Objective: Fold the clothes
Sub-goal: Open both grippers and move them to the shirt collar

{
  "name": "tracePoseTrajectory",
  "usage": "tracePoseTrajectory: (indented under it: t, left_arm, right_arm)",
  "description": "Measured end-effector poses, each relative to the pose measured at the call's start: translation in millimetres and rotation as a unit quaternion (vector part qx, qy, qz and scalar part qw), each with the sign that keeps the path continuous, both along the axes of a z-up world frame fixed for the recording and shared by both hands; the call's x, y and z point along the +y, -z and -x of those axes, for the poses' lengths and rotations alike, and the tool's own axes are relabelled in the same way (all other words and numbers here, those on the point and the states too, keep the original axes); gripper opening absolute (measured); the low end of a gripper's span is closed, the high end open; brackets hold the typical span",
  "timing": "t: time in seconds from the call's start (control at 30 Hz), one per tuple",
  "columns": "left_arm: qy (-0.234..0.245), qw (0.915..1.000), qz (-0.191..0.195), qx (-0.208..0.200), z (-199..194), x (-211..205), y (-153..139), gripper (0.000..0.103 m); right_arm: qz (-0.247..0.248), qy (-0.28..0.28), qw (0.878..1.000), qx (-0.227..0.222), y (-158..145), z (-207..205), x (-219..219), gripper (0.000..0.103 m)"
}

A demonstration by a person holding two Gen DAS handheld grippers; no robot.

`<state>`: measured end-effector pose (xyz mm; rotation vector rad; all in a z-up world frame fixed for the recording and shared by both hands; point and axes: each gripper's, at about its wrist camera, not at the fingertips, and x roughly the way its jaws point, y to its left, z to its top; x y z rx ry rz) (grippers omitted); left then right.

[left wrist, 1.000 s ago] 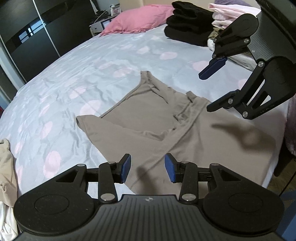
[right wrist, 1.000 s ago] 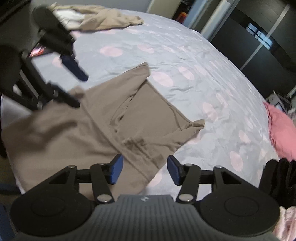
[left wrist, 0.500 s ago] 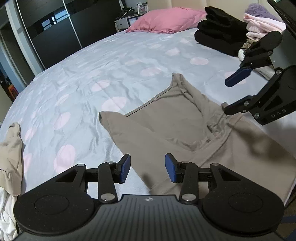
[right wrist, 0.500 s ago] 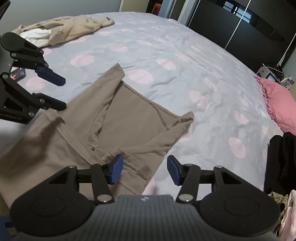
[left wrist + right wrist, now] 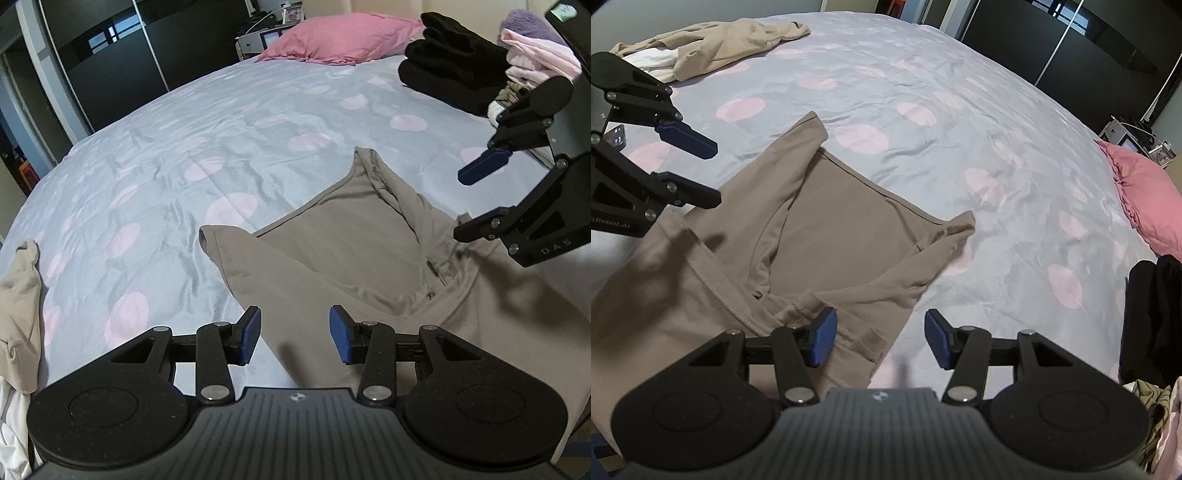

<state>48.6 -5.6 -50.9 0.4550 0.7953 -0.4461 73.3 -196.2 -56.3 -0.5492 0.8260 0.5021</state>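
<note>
Left wrist view
Fingers: my left gripper [image 5: 293,339] stands wide, nothing between the pads, hanging over the near edge of the top [image 5: 332,258].
Top: taupe, spread on the bed [image 5: 184,147], sleeves crossed in over the body, its near end running off toward the bed's edge.
Right gripper: I see it [image 5: 476,199] at right, spread wide and empty, above the top's right side.
Risk: if I pinch here I judge I may catch one layer only, so the sleeve slides off as I lift.
Stack: black clothes [image 5: 443,81] and pink ones [image 5: 539,59] sit well beyond; a wide swing could clip them.

Right wrist view
Fingers: wide again [image 5: 881,341], holding nothing, over the top's [image 5: 831,240] hem corner.
Left gripper: open too [image 5: 698,173], over the far shoulder.
Sleeve: the one reaching right [image 5: 945,232] is bunched and creased; folding over it would, I think, lock the wrinkle in.
Edge: much cloth lies close to the bed's rim; a tug my way might drag it over.
Pile: beige clothes [image 5: 713,44] lie well apart, no snag there.
</note>
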Motion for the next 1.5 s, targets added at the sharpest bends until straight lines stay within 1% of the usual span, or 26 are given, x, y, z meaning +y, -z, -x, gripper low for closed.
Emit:
tracePoseTrajectory:
  t: [0.43,0.53,0.57,0.63,0.73,0.87,1.0,1.13,1.3,1.5]
  left_arm:
    - [-0.051,0.9986,-0.001,0.017,-35,7,16,0.039]
    - [-0.057,0.9981,0.000,0.022,-41,8,21,0.039]
    - [-0.060,0.9979,0.000,0.024,-43,8,22,0.039]
    - [-0.066,0.9975,0.000,0.026,-46,8,25,0.039]
    - [-0.073,0.9969,0.004,0.030,-51,8,28,0.039]
    - [-0.083,0.9958,0.015,0.036,-59,8,32,0.039]
    - [-0.092,0.9945,0.029,0.041,-67,9,35,0.040]
    - [-0.099,0.9932,0.043,0.044,-73,13,39,0.046]
    - [-0.101,0.9916,0.063,0.049,-82,19,42,0.048]
    - [-0.110,0.9898,0.077,0.046,-96,24,39,0.050]
  right_arm:
    - [-0.009,0.027,1.000,0.005,6,-32,2,0.055]
    - [-0.007,0.028,0.999,0.015,12,-40,5,0.051]
    - [-0.007,0.030,0.999,0.018,14,-43,5,0.046]
    - [-0.008,0.035,0.999,0.027,18,-48,7,0.040]
    - [-0.015,0.043,0.998,0.039,22,-55,8,0.035]
    - [-0.020,0.057,0.997,0.052,25,-64,11,0.035]
    - [-0.036,0.078,0.994,0.071,29,-78,12,0.035]
    - [-0.043,0.090,0.991,0.085,32,-89,11,0.035]
    - [-0.046,0.092,0.991,0.089,33,-101,12,0.035]
    - [-0.068,0.105,0.988,0.090,34,-119,6,0.035]
